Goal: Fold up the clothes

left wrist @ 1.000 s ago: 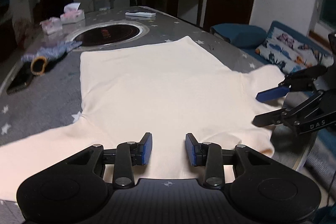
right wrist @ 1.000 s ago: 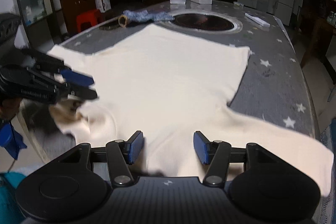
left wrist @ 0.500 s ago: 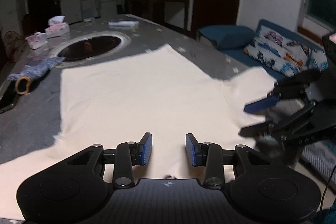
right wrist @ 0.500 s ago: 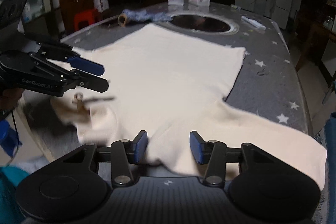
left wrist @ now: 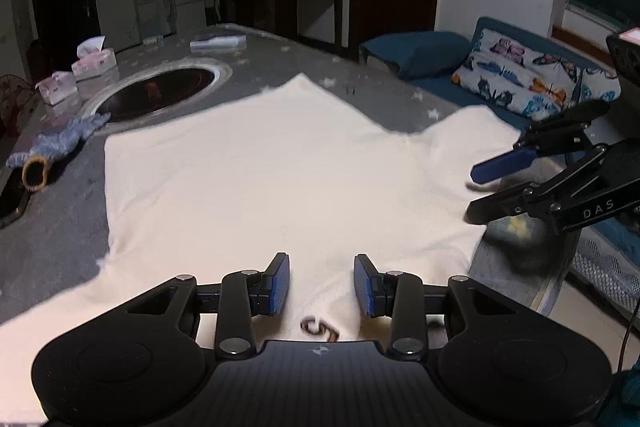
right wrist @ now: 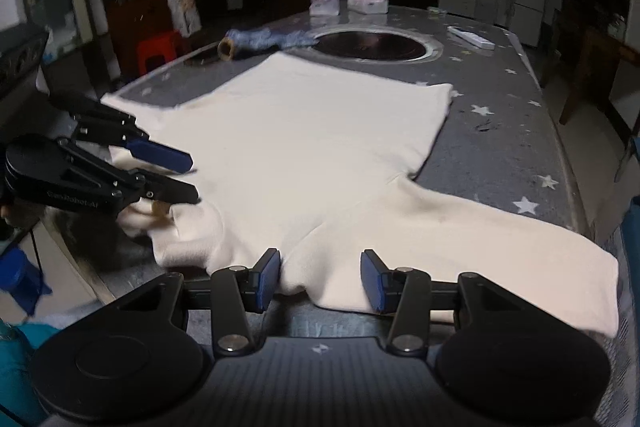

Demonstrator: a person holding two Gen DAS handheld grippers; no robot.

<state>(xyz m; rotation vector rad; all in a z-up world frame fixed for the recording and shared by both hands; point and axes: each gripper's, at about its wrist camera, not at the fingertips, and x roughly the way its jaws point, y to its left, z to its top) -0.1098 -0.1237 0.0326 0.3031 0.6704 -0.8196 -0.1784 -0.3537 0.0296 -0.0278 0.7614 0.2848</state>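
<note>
A cream long-sleeved top (left wrist: 272, 183) lies spread flat on the grey star-print table (left wrist: 48, 227), collar end toward me. It also shows in the right wrist view (right wrist: 320, 147). My left gripper (left wrist: 321, 285) is open and empty, just above the collar with its brown label (left wrist: 320, 330). My right gripper (right wrist: 320, 279) is open and empty over the near shoulder edge and sleeve (right wrist: 480, 243). Each gripper shows in the other's view: the right one (left wrist: 478, 193) at the right, the left one (right wrist: 191, 179) at the left.
A round dark inset (left wrist: 160, 93) sits in the table's middle. A blue-grey knit item (left wrist: 56, 143), a phone (left wrist: 10, 199), two tissue packs (left wrist: 94, 61) and a white remote (left wrist: 218, 41) lie beyond. A blue sofa with patterned cushion (left wrist: 532, 83) stands right of the table edge.
Both grippers have drawn back toward the top's collar end and lowered. The collar label now shows between the left fingers. The top stays flat.
</note>
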